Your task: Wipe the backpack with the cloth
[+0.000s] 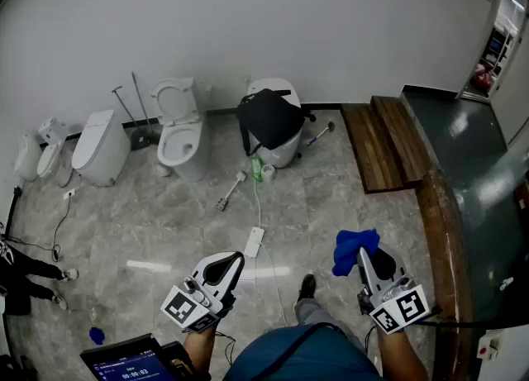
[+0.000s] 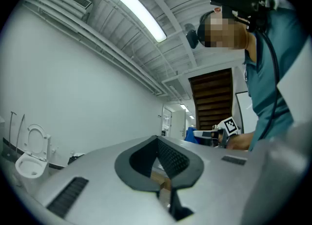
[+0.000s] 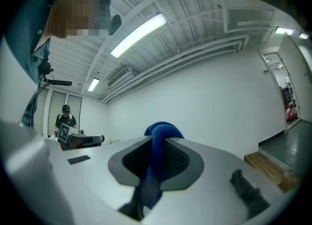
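The left hand-held gripper [image 1: 232,260], low over the near part of the grey marble floor [image 1: 165,214], has its jaws drawn together with nothing between them. It is free, so I would use it to steady the bag.

The black fabric backpack [image 1: 269,119] slumps over a white rounded fixture [image 1: 283,153] at the floor's far edge, against the wall and well apart from both grippers. A white power strip on its cord [image 1: 254,241] and a long-handled toilet brush [image 1: 229,192] lie on the floor between, and a small green bottle [image 1: 257,170] stands at the fixture's foot. The approach should step round these.

The right hand-held gripper [image 1: 364,254] is clamped on a bunched blue cloth [image 1: 353,247], which bulges past the jaw tips. Only that bulge should meet the fabric, so the pinch needs to be firm and the strokes taken along the backpack's upper face.
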